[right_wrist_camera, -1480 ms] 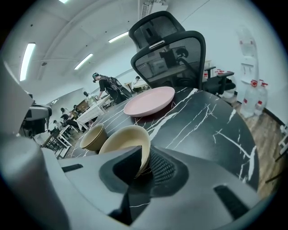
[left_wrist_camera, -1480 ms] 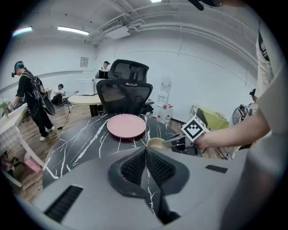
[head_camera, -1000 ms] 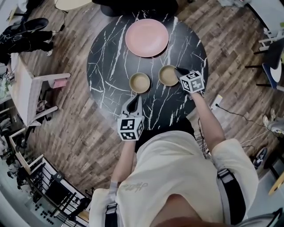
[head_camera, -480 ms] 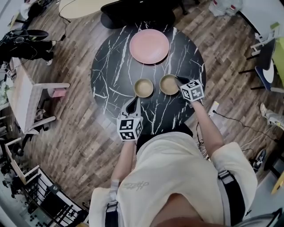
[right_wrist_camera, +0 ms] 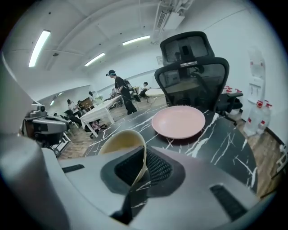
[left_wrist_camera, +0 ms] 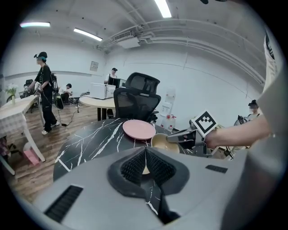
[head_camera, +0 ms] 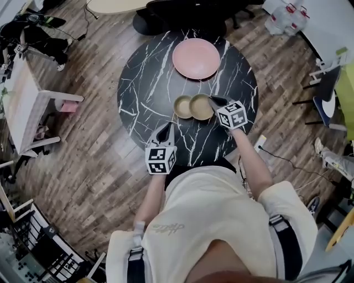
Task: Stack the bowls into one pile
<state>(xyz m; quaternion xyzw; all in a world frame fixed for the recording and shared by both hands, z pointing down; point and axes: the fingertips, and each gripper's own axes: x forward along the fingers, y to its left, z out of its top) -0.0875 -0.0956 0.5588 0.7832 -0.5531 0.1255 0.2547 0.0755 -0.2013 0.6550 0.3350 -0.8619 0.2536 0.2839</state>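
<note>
Transfer step: right gripper (head_camera: 213,101) pinched one bowl (head_camera: 201,106) by its rim, tilted, just beside second bowl (head_camera: 182,106) on table (head_camera: 145,94). The left gripper (head_camera: 165,131) had jaws pressed together, empty. Next move probably needs centring over second bowl, lowering, then release.

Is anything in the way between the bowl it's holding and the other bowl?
Nothing visible does. The held bowl in the right gripper is right beside the other bowl. The plate lies farther back, and the left gripper is nearer the person.

Ceiling strip lights (left_wrist_camera: 164,8) above the table (head_camera: 144,94) are lighting it evenly; fisheye is bending, darkening the edges; colours are looking washed-out.
</note>
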